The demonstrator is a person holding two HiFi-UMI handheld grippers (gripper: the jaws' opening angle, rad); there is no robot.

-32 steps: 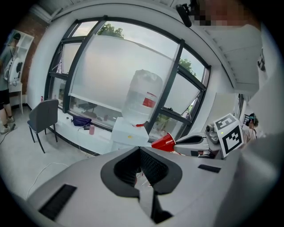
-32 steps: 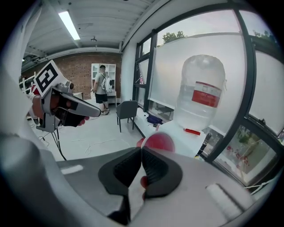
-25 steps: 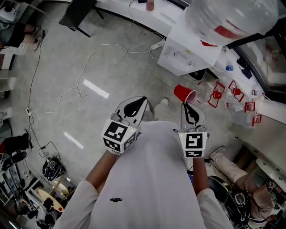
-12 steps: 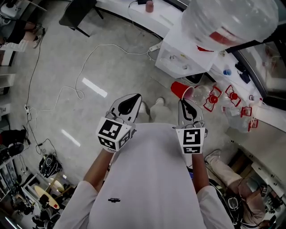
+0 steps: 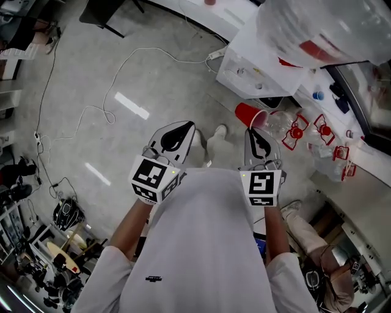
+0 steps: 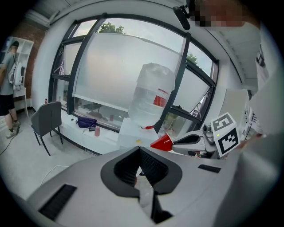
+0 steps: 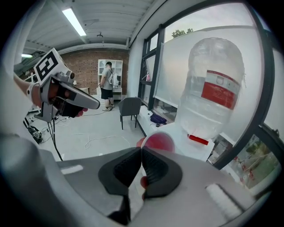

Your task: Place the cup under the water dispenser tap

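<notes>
A red plastic cup (image 5: 249, 115) is held tilted, its rim pinched in my right gripper (image 5: 255, 131), which is shut on it; in the right gripper view the cup (image 7: 157, 142) shows just past the jaws (image 7: 141, 153). The white water dispenser (image 5: 256, 61), topped by a big clear bottle (image 5: 324, 24), stands just ahead of the cup. Its bottle (image 7: 213, 97) fills the right gripper view. My left gripper (image 5: 186, 126) is shut and empty, level with the right one and to its left. The left gripper view shows its closed jaws (image 6: 139, 150) with the cup (image 6: 162, 142) beyond.
A white cable (image 5: 122, 79) snakes over the grey floor to the left. Red-and-white frames (image 5: 317, 128) and clear plastic clutter lie right of the dispenser. A low white counter (image 5: 201, 12) runs along the window. A seated person's legs (image 5: 317, 235) are at lower right.
Both grippers have edged forward toward the dispenser, the cup still pinched in the right one.
</notes>
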